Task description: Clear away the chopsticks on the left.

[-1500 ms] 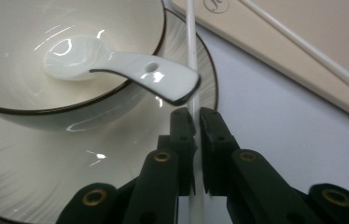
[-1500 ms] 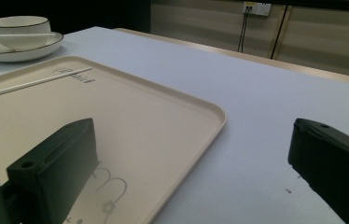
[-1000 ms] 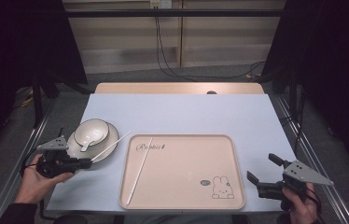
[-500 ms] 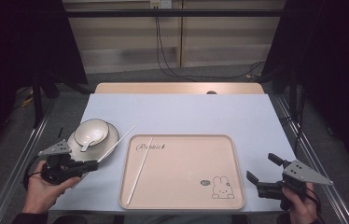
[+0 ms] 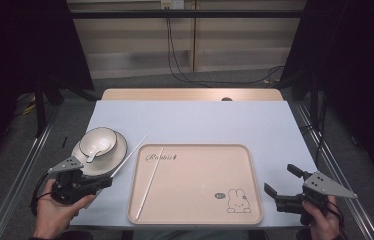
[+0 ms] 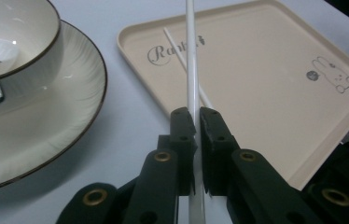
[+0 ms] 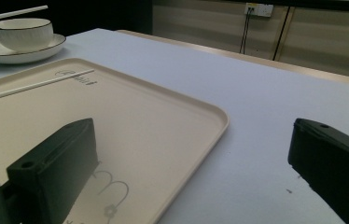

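On the pale blue table [image 5: 215, 122], at its near left corner, the left gripper [image 5: 106, 181] sits in the person's left hand [image 5: 55, 212] with its jaws pressed together on a thin white chopstick [image 5: 129, 156]. From the high view, this chopstick runs up and to the right from the jaws, passing just beside the rim of the plate [image 5: 117, 150] and ending close to the tray's upper left corner. The left gripper view confirms the grip: the two black jaws clamp the chopstick [image 6: 191, 70] between their pads, and its free length points across the gap between plate [image 6: 56, 116] and tray [image 6: 266, 88]. A second chopstick [image 5: 150, 182] lies flat inside the beige tray [image 5: 255, 200], along its left side, slanting from the printed word at the top towards the near edge. A bowl [image 5: 98, 140] stands on the plate, and a white spoon [image 5: 91, 154] rests in it with the handle over the bowl's rim. At the near right corner, the right gripper [image 5: 282, 187] is held in the right hand [image 5: 322, 220] off the tray's right edge, jaws spread wide with nothing between them; the right gripper view shows bare table between the two pads
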{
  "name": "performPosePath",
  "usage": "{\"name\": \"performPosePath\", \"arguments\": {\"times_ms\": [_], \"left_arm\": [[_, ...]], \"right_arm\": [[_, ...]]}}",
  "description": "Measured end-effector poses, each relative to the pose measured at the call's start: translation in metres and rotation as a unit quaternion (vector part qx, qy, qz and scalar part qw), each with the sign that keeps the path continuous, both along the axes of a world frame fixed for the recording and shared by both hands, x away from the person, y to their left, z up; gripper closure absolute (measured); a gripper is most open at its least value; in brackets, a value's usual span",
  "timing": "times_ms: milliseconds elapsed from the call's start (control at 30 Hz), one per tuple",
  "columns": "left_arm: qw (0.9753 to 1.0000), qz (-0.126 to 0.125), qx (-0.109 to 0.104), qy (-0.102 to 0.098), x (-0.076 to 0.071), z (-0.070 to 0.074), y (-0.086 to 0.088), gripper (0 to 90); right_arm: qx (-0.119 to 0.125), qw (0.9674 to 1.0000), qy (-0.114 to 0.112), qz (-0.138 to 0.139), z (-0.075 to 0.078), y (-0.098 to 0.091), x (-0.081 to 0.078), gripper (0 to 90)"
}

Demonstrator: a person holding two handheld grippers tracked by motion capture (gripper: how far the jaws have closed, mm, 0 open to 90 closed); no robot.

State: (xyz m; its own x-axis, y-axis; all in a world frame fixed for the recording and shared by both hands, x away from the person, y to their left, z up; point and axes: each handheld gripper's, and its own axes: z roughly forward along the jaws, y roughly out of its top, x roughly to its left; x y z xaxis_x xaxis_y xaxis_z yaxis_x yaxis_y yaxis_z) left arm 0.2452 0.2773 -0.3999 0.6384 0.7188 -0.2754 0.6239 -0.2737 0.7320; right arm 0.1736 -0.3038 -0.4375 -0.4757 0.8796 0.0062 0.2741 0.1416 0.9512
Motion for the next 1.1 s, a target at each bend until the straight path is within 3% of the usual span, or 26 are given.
{"name": "performPosePath", "arguments": {"times_ms": [100,200,333,567,733,867,900,967,1100], "left_arm": [[0.9999,0.011,-0.010,0.003,-0.003,0.001,-0.007,84.8],[0.9998,0.000,-0.015,0.010,-0.002,-0.003,-0.016,84.8],[0.9996,0.016,-0.015,0.019,0.003,-0.011,-0.026,84.8],[0.9994,0.022,-0.003,0.026,0.013,-0.016,-0.046,84.8],[0.9986,0.042,0.001,0.032,0.015,-0.017,-0.058,84.8],[0.9973,0.060,0.012,0.040,0.015,-0.021,-0.066,84.8],[0.9968,0.066,0.023,0.037,0.015,-0.022,-0.068,84.8],[0.9961,0.072,0.012,0.049,0.017,-0.026,-0.071,84.8],[0.9952,0.078,0.025,0.052,0.016,-0.030,-0.078,84.8]], "right_arm": [[0.001,1.0000,0.001,0.001,0.000,0.000,0.000,0.9],[0.000,1.0000,0.001,0.001,0.000,0.000,0.000,0.9],[-0.001,1.0000,0.000,0.001,0.000,0.000,0.000,0.9],[-0.002,1.0000,-0.001,0.003,0.000,0.000,0.001,0.9],[-0.002,1.0000,0.001,0.001,0.000,0.000,0.000,0.9],[-0.001,1.0000,0.000,0.002,0.000,0.000,0.000,0.9],[-0.002,1.0000,0.000,0.002,0.000,0.000,0.000,1.0],[-0.002,1.0000,0.000,0.002,0.000,0.000,0.000,0.9],[-0.002,1.0000,0.000,0.002,0.000,0.000,0.000,0.9]]}}
